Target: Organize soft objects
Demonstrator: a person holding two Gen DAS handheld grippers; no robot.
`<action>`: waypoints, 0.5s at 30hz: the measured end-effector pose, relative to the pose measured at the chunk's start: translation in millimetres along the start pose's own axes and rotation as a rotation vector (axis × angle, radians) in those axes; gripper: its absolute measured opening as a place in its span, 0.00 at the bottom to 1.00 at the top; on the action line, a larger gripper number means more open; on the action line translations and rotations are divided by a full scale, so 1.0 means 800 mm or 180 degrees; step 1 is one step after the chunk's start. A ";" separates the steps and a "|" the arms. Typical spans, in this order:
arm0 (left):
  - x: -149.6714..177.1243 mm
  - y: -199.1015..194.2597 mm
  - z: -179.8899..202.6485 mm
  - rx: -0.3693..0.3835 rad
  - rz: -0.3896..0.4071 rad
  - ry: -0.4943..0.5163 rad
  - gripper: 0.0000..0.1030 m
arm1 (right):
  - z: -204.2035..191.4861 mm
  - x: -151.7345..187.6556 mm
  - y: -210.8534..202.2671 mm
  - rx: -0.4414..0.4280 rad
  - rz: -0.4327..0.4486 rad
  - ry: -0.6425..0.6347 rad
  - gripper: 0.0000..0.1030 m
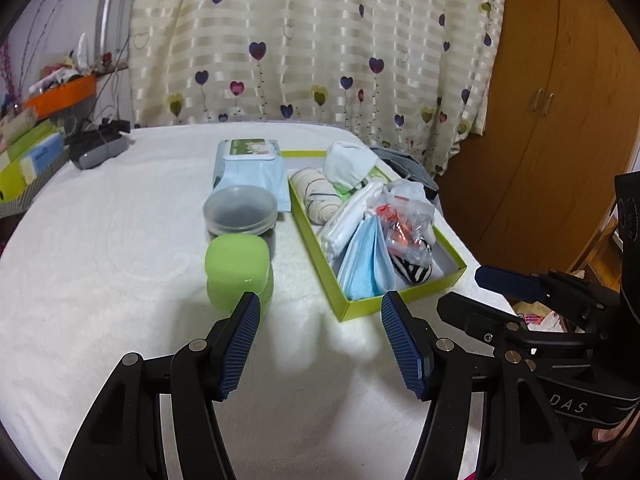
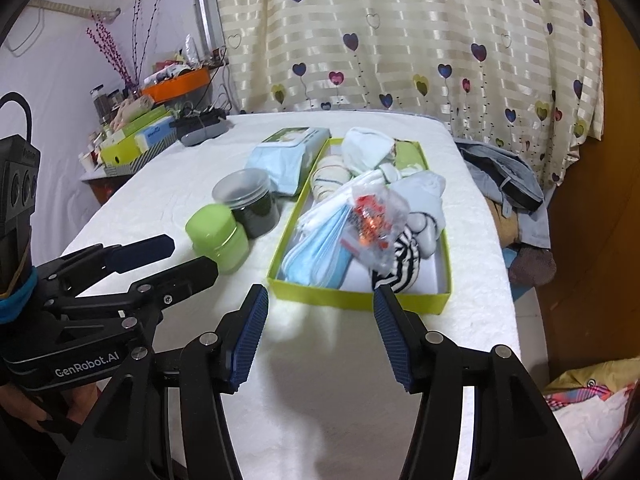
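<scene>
A lime-green shallow box (image 1: 360,308) (image 2: 352,300) lies on the white-covered table, filled with soft items: blue face masks (image 1: 366,264) (image 2: 316,248), a clear plastic bag with orange bits (image 1: 408,224) (image 2: 372,216), a black-and-white striped sock (image 2: 400,268), a beige rolled sock (image 1: 316,196) and white cloth (image 1: 348,164). My left gripper (image 1: 320,344) hovers open over the table just before the box's near-left corner, nothing between its pads. My right gripper (image 2: 318,336) is open too, empty, in front of the box's near wall.
Left of the box stand a green-lidded jar (image 1: 236,268) (image 2: 216,236), a dark jar with a clear lid (image 1: 240,208) (image 2: 248,200) and a wet-wipes pack (image 1: 252,164) (image 2: 288,152). A heart-print curtain hangs behind. Cluttered boxes (image 1: 28,156) sit far left; clothes (image 2: 504,176) lie right of the table.
</scene>
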State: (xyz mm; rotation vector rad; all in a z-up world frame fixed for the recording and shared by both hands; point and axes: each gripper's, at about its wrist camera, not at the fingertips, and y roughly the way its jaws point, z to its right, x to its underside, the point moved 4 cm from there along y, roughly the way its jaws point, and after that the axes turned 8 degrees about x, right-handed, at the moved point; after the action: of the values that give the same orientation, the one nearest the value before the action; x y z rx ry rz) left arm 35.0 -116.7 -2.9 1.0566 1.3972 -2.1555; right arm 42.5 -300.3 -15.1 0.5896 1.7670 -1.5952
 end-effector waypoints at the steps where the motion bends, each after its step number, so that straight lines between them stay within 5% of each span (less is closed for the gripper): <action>1: 0.002 0.000 -0.001 -0.0003 0.0000 0.0004 0.61 | -0.002 0.002 0.001 0.0002 -0.0007 -0.0008 0.54; 15: 0.013 0.013 -0.020 0.0040 -0.0126 -0.0155 0.61 | -0.014 0.014 0.014 -0.0008 -0.0100 -0.0025 0.54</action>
State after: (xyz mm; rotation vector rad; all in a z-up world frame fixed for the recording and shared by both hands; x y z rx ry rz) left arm 40.8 -106.1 -21.0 0.9820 1.3954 -2.2058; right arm 41.1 -288.8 -30.7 0.5561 1.7804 -1.6142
